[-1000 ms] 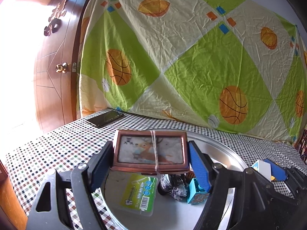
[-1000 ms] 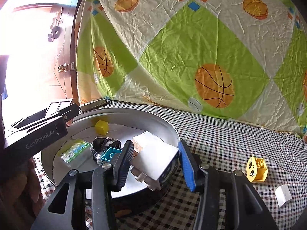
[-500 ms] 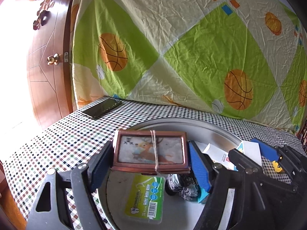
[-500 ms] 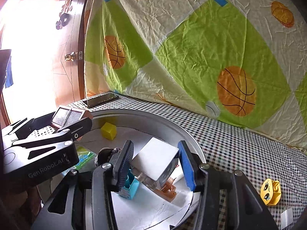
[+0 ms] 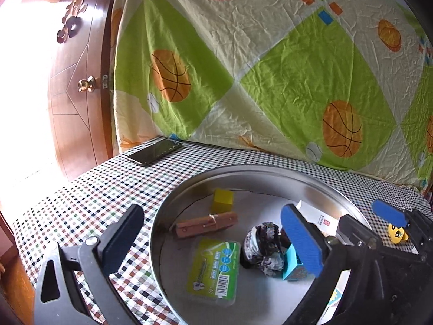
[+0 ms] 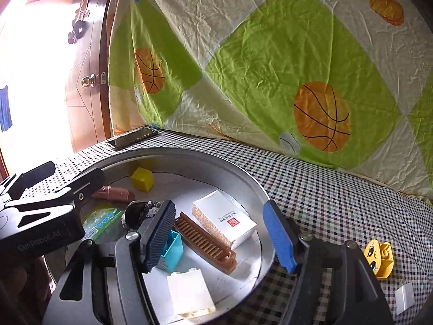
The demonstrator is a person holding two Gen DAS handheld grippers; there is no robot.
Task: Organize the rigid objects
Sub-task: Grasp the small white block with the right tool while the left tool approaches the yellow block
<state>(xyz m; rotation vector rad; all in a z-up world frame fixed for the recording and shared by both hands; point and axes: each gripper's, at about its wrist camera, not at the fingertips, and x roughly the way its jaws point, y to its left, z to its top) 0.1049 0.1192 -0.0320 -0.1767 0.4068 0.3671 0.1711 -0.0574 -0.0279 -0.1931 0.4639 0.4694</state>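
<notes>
The left gripper (image 5: 213,241) has released the brown framed picture (image 5: 207,224), which now lies in the round metal tray (image 5: 270,170) beside the yellow cube (image 5: 222,201). The right gripper (image 6: 219,233) has likewise opened, and the white box (image 6: 224,220) it carried now rests in the tray.

The left gripper (image 5: 213,241) hangs with its jaws spread wide, nothing between the pads. The right gripper (image 6: 219,233) is likewise spread, its blue-padded fingers (image 6: 278,238) gripping nothing. The two sit close, the right one just beside the left one's right finger.
</notes>
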